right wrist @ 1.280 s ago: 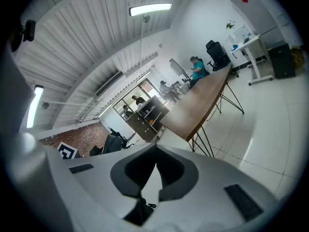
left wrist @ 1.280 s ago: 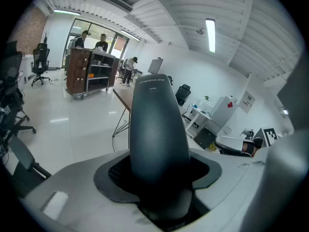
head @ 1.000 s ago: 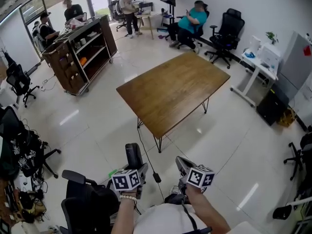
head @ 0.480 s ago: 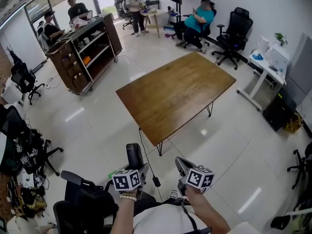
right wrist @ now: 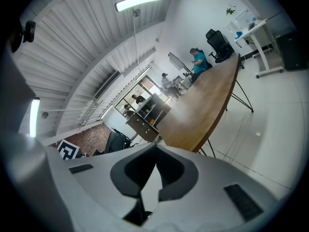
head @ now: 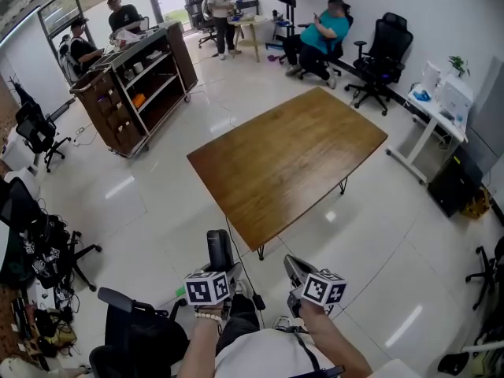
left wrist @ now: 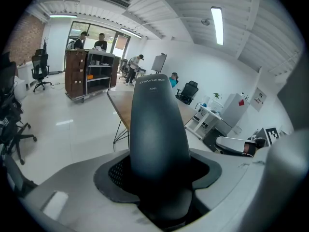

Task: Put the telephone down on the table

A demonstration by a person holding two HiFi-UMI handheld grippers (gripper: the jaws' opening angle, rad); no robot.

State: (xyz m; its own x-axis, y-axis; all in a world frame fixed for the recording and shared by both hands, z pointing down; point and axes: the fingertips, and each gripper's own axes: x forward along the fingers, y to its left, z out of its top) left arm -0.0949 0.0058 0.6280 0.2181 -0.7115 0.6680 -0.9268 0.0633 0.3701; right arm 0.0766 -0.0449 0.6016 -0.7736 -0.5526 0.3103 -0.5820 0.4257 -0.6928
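A dark grey telephone handset (head: 218, 250) stands up out of my left gripper (head: 221, 271), whose jaws are shut on its lower end. In the left gripper view the telephone (left wrist: 157, 124) fills the middle, clamped between the left gripper (left wrist: 159, 180) pads. To its right my right gripper (head: 294, 268) has its jaws together and holds nothing; the right gripper view shows the same for the right gripper (right wrist: 146, 178). The brown wooden table (head: 285, 157) lies ahead of both grippers, its near corner a short way beyond them; the table (right wrist: 205, 108) top is bare.
A dark wooden shelf cart (head: 135, 79) stands at the far left with people beside it. A seated person (head: 326, 25) and black office chairs (head: 383, 50) are behind the table. A white desk (head: 431, 107) is at the right. A black chair (head: 132, 331) sits close at my lower left.
Both grippers have travelled forward towards the table, whose near corner now lies closer to them. The left gripper still holds the telephone; the right stays shut.
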